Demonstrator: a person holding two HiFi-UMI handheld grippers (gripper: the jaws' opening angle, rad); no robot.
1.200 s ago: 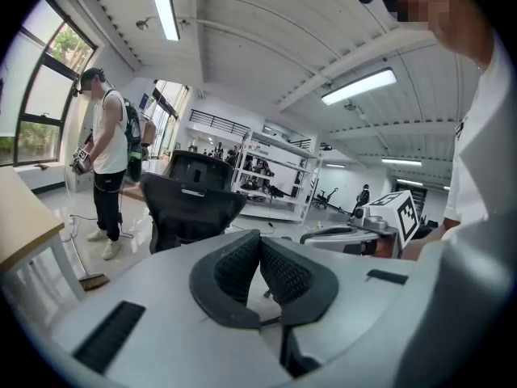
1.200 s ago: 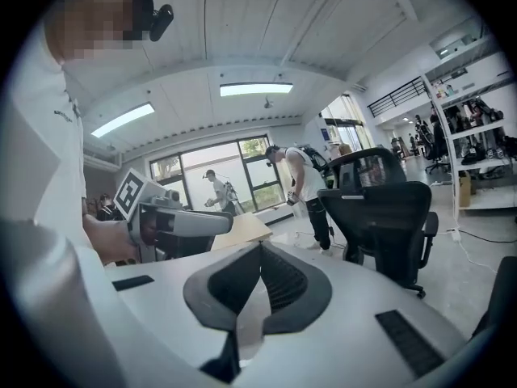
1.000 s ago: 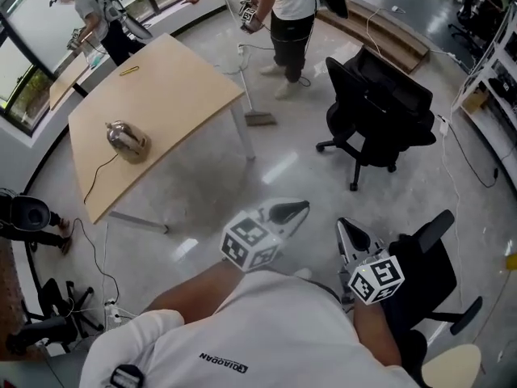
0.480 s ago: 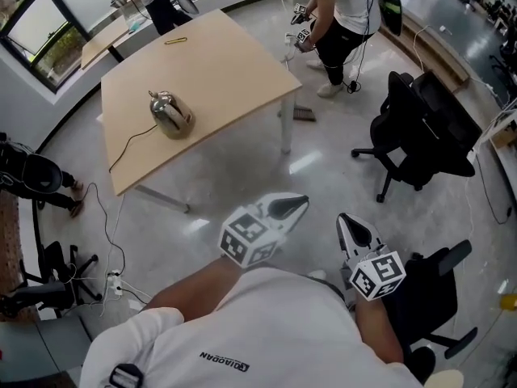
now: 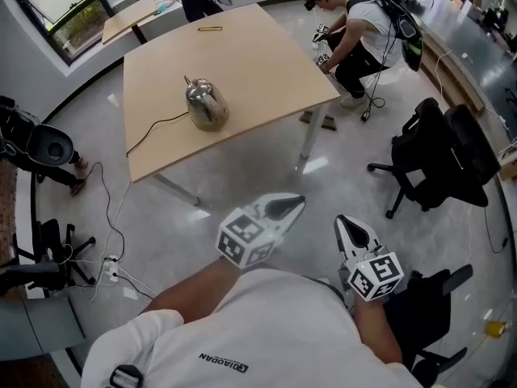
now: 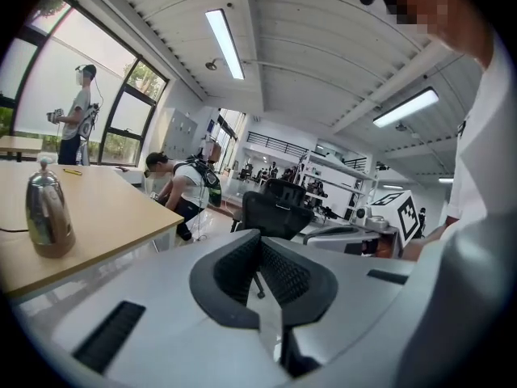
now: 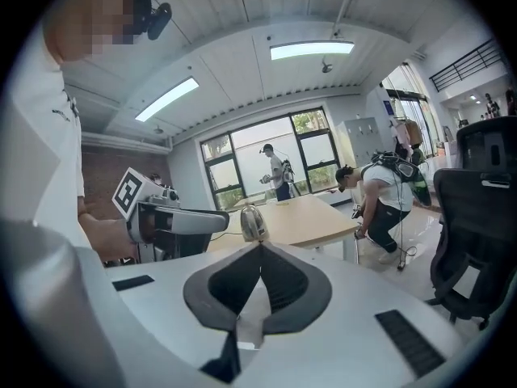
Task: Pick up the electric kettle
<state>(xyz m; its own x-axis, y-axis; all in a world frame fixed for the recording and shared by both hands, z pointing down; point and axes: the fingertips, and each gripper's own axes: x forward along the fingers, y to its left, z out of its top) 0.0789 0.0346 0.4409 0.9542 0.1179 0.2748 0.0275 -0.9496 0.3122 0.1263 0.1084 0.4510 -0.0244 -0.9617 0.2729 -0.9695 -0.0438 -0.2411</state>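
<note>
A shiny steel electric kettle (image 5: pixel 205 103) stands upright on a light wooden table (image 5: pixel 266 63), with its black cord trailing off the table's left edge. Both grippers are held over the floor well short of the table, nothing between their jaws. My left gripper (image 5: pixel 296 204) is shut and points toward the table's near corner. My right gripper (image 5: pixel 346 221) is shut beside it. The left gripper view has the kettle (image 6: pixel 47 217) far off at the left, past the closed left gripper (image 6: pixel 258 238). In the right gripper view the kettle (image 7: pixel 253 223) stands straight beyond the right gripper (image 7: pixel 260 246).
A person (image 5: pixel 363 31) crouches at the table's right corner. Black office chairs (image 5: pixel 440 156) stand to the right. The cord runs to a power strip (image 5: pixel 109 270) on the floor at the left, near a black chair (image 5: pixel 40 148). Another person stands by a far desk (image 5: pixel 145 10).
The table and kettle have slid rightward and nearer in the head view as I moved toward them. Both grippers keep their place in the view and stay shut.
</note>
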